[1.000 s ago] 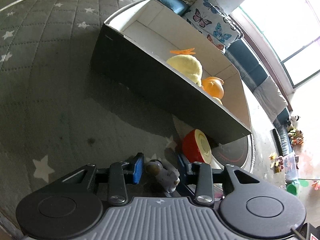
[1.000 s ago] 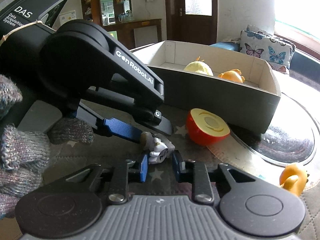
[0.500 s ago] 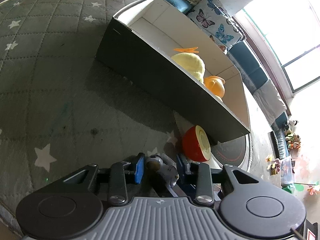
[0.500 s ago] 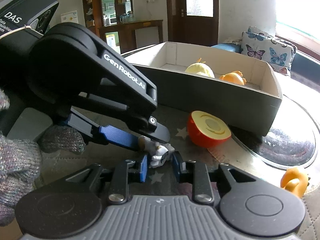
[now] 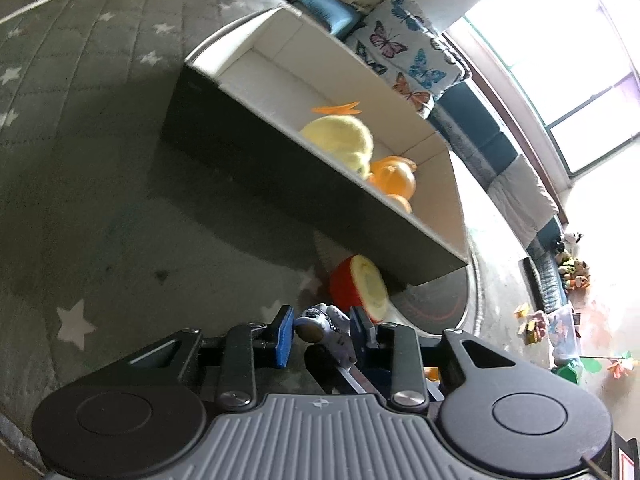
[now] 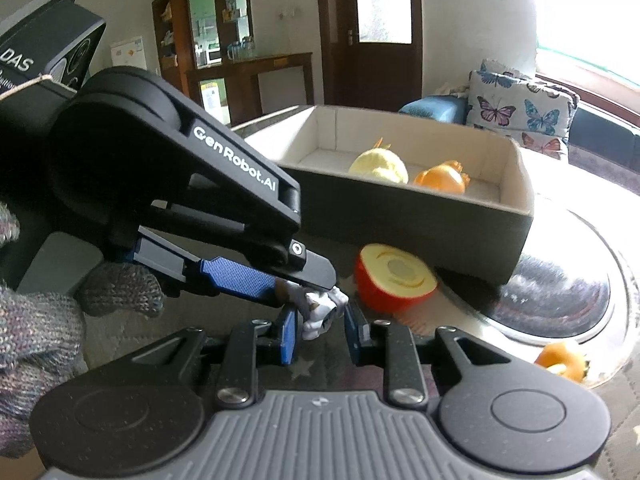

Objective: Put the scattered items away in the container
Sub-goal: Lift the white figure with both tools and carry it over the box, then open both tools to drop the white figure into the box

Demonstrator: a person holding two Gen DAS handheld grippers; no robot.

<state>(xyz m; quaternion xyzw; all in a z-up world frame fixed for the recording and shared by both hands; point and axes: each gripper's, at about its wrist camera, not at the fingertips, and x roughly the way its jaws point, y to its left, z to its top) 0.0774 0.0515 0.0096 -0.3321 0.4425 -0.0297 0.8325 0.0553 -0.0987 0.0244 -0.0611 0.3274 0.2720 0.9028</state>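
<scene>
Left claw: your left gripper (image 5: 322, 330) has its blue pads on either side of the small white figure (image 5: 326, 326); whether they clamp it, you cannot tell.
Right claw: your right gripper (image 6: 320, 330) stands part open, with the figure's lower end between its fingers.
Figure: low over the star-patterned mat (image 5: 80, 200), just beside the red fruit half (image 6: 394, 282).
Container: the grey box (image 6: 400, 210) sits behind, holding a yellow plush (image 6: 380, 166) and an orange toy (image 6: 442, 178).
Stray: another orange toy (image 6: 562, 366) lies outside, right of the box.

Star-quilted mat (image 5: 80, 160), box (image 5: 280, 184), halved fruit (image 6: 394, 276)
</scene>
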